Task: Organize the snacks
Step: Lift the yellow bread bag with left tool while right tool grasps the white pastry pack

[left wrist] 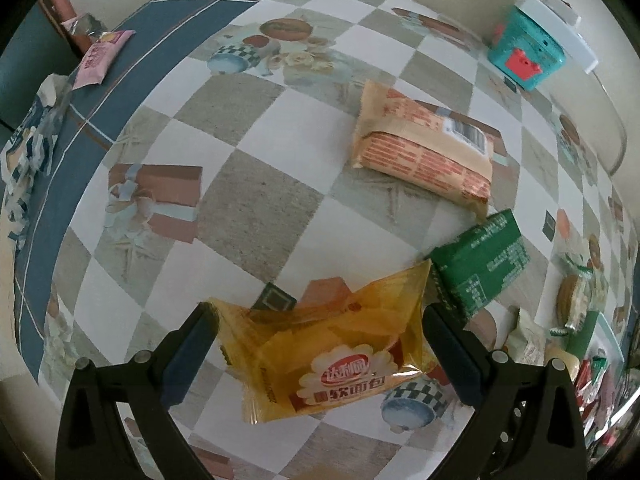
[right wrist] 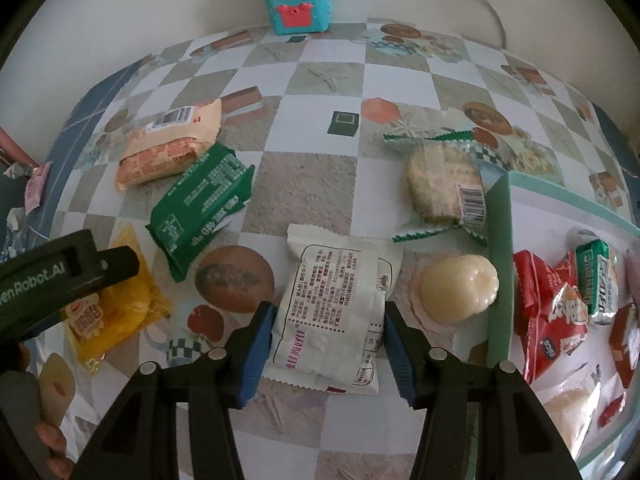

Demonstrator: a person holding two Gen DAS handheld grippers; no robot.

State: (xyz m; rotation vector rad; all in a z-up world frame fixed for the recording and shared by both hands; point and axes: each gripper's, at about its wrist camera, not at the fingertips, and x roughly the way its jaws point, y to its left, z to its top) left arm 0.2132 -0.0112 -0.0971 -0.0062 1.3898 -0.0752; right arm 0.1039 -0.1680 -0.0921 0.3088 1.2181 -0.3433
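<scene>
Holding: left tongs [left wrist: 320, 356] pinch a yellow bread packet [left wrist: 340, 348], lower centre of the left view.
Right tongs [right wrist: 330, 340]: blue pads press both sides of a white snack packet [right wrist: 334, 312], lower centre.
Counter [right wrist: 312, 80]: green packet [right wrist: 200, 204] and orange packet [right wrist: 172, 148], upper left.
Tray [right wrist: 500, 264]: right edge, holding red packets [right wrist: 548, 312].

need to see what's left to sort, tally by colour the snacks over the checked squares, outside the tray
orange packet: 1
green packet: 1
yellow packet: 1
white packet: 1
clear packet with green ends: 1
pale round snack: 1
total: 6
</scene>
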